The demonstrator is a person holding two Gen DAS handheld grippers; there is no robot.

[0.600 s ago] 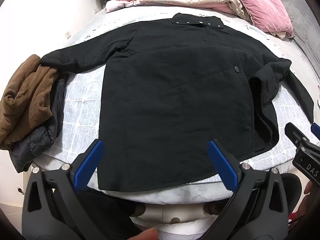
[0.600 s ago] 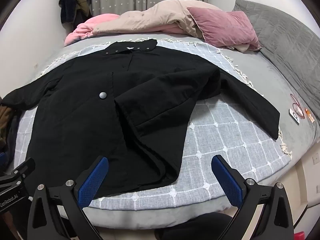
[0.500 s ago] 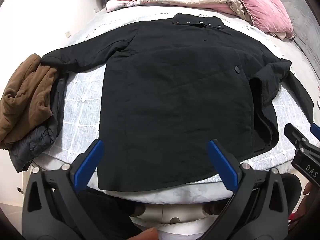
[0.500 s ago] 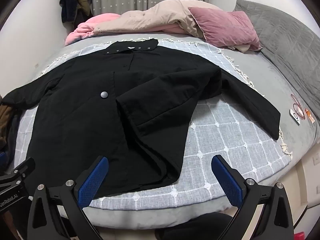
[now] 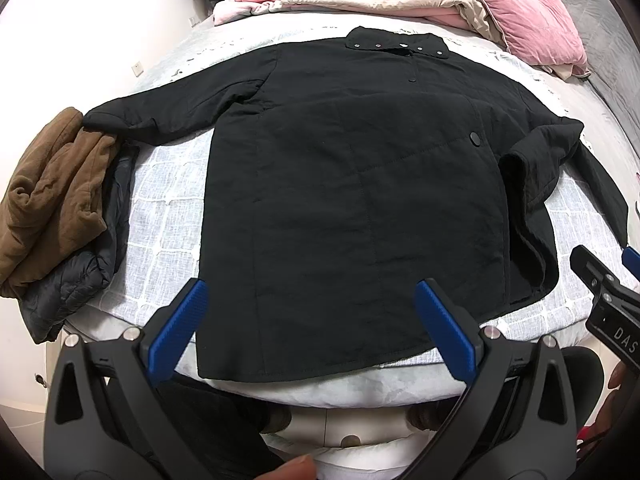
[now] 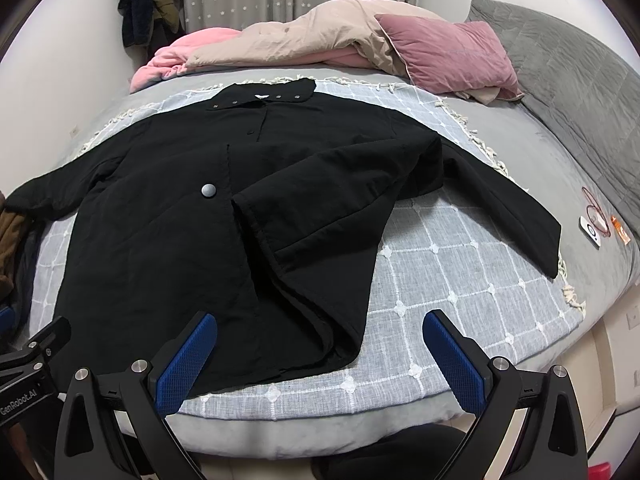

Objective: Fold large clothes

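Observation:
A large black coat [image 5: 352, 200] lies spread flat on the bed, collar at the far end, hem at the near edge. Its left sleeve reaches out to the left. Its right front panel is bunched and folded over [image 6: 320, 216], and the right sleeve [image 6: 516, 216] stretches to the right. My left gripper [image 5: 312, 320] is open and empty above the hem. My right gripper [image 6: 320, 348] is open and empty above the coat's lower right corner. The right gripper also shows at the right edge of the left wrist view [image 5: 608, 292].
A brown garment [image 5: 48, 200] on a dark padded jacket [image 5: 72, 280] lies at the bed's left edge. A pink pillow [image 6: 448, 52], beige and pink bedding [image 6: 280, 44] and a grey blanket [image 6: 568, 80] fill the far end. Small items [image 6: 596, 224] lie at the right edge.
Both grippers have shifted very slightly. The coat has not moved and both grippers stay open.

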